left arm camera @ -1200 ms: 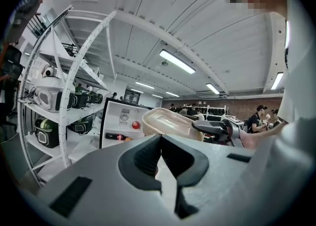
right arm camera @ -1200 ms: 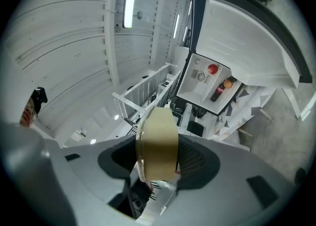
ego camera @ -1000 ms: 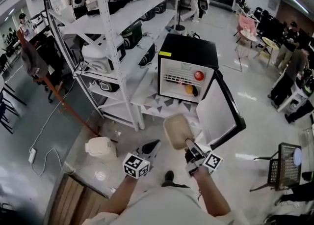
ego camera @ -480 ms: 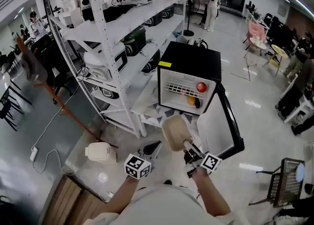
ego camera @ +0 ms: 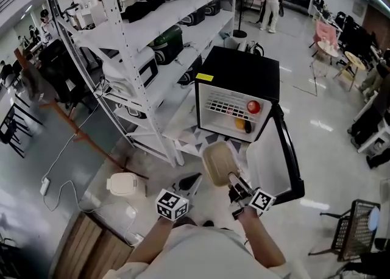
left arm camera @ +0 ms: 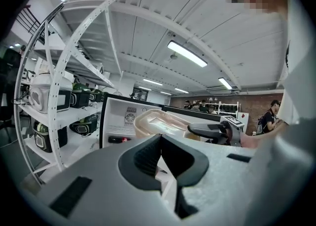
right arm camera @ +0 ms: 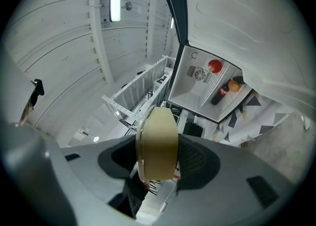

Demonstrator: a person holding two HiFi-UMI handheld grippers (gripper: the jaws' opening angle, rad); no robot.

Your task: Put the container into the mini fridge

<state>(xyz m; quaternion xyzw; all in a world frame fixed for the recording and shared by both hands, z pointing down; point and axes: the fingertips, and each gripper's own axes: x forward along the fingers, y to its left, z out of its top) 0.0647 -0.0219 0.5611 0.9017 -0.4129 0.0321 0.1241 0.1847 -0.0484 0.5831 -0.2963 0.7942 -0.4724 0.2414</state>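
Container (ego camera: 217,163) clamped in R gripper (ego camera: 235,181), jaws approx half apart; L gripper (left arm camera: 160,140) closed, empty.

Tan container (right arm camera: 157,141) between fingers (right arm camera: 198,158) of the right gripper (right arm camera: 158,163), open mini fridge (right arm camera: 190,91) beyond.

The container (ego camera: 218,163) is looking like cloudy, matt beige plastic; the mini fridge (ego camera: 241,74) is showing smooth black casing, the rack (ego camera: 116,40) white-painted metal, the floor (ego camera: 317,125) gleaming glossy.
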